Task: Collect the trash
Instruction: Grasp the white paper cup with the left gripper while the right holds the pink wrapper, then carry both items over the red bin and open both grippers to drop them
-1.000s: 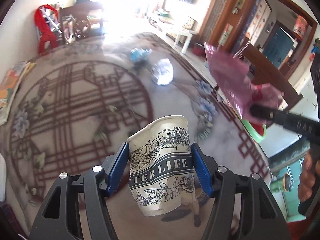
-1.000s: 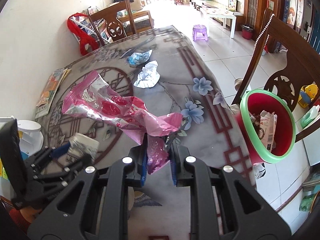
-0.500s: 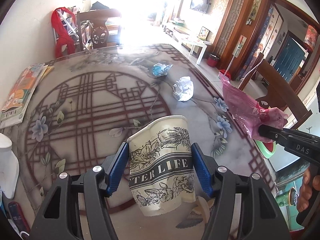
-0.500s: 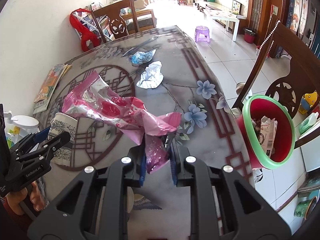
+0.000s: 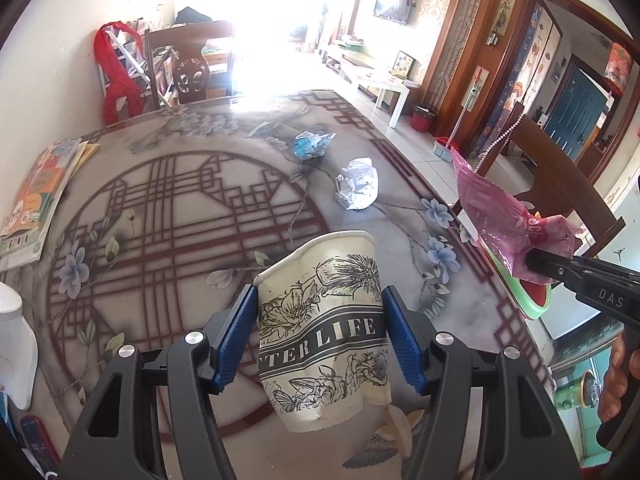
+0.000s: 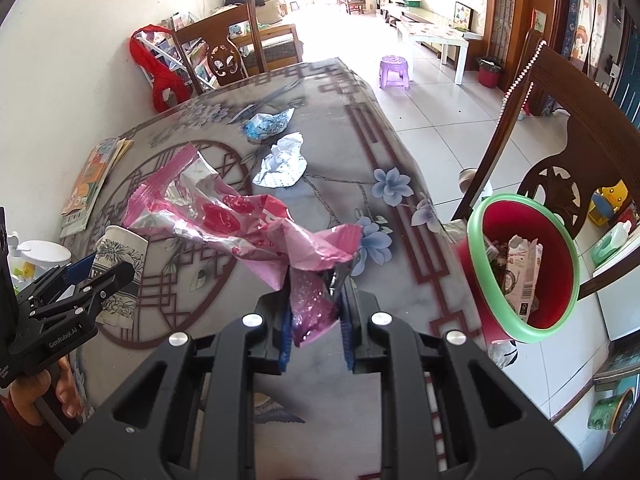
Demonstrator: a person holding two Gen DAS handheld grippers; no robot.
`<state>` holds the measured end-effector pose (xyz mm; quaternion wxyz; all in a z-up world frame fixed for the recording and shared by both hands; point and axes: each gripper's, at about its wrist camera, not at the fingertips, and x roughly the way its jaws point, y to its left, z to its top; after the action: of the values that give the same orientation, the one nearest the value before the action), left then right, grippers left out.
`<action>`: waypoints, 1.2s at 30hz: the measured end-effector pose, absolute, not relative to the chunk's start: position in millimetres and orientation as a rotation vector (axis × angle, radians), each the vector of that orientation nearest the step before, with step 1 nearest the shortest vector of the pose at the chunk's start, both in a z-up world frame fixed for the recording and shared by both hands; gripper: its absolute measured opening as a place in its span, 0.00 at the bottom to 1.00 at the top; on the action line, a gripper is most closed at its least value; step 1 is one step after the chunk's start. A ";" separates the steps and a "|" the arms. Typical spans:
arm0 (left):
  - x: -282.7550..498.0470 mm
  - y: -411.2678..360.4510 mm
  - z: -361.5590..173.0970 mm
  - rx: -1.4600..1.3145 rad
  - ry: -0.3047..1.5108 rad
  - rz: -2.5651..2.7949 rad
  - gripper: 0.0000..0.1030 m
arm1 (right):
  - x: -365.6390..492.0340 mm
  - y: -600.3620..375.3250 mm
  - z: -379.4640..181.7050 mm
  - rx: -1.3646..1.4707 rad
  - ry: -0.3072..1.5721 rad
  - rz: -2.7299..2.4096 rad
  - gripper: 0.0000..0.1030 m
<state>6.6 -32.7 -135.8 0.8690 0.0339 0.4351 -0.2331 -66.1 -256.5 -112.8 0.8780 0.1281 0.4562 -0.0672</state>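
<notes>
1. Left gripper (image 5: 320,332) was clamped on a dented paper cup (image 5: 324,320), blue pads pressed to both sides, held above the table (image 5: 160,208).
2. Right gripper (image 6: 314,316) was pinched tight on a pink foil wrapper (image 6: 224,220), which spread out over the table.
3. A blue wrapper (image 6: 268,122) and a white crumpled paper (image 6: 284,160) lay near each other on the table.
4. A red bin (image 6: 524,264) with a green rim sat off the table's right edge, with trash inside.

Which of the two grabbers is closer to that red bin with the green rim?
The right. The right gripper, clamping the pink wrapper, sits beside the red bin at the table edge. The left gripper, holding the paper cup, is across the table.
</notes>
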 end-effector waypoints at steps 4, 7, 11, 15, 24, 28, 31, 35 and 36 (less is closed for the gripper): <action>5.9 -43.8 -133.2 0.087 0.906 -0.500 0.58 | -70.7 -266.9 -111.4 0.268 0.943 -0.159 0.18; 4.9 -52.3 -131.2 0.093 0.904 -0.508 0.59 | -75.0 -276.0 -111.3 0.275 0.939 -0.174 0.18; 0.2 -64.5 -123.7 0.102 0.887 -0.524 0.59 | -82.3 -289.8 -110.6 0.289 0.932 -0.197 0.18; -2.9 -77.9 -116.6 0.110 0.866 -0.543 0.59 | -89.4 -305.3 -110.2 0.303 0.927 -0.225 0.18; -7.7 -106.6 -113.3 0.128 0.860 -0.586 0.59 | -105.8 -338.0 -107.7 0.329 0.908 -0.289 0.18; -9.4 -118.0 -114.3 0.135 0.865 -0.590 0.59 | -111.7 -353.2 -109.2 0.339 0.909 -0.307 0.18; -10.0 -125.9 -114.4 0.136 0.868 -0.591 0.59 | -113.0 -363.9 -111.5 0.343 0.917 -0.316 0.18; -9.7 -136.5 -114.7 0.133 0.873 -0.596 0.59 | -113.9 -377.8 -112.2 0.351 0.919 -0.322 0.18; -9.8 -140.1 -114.9 0.133 0.875 -0.598 0.59 | -113.5 -380.9 -112.5 0.352 0.919 -0.322 0.18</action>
<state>-9.8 -140.1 -114.9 0.8607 0.0635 0.4170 -0.2850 -113.5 -380.9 -112.5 0.8689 0.1682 0.4393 -0.1539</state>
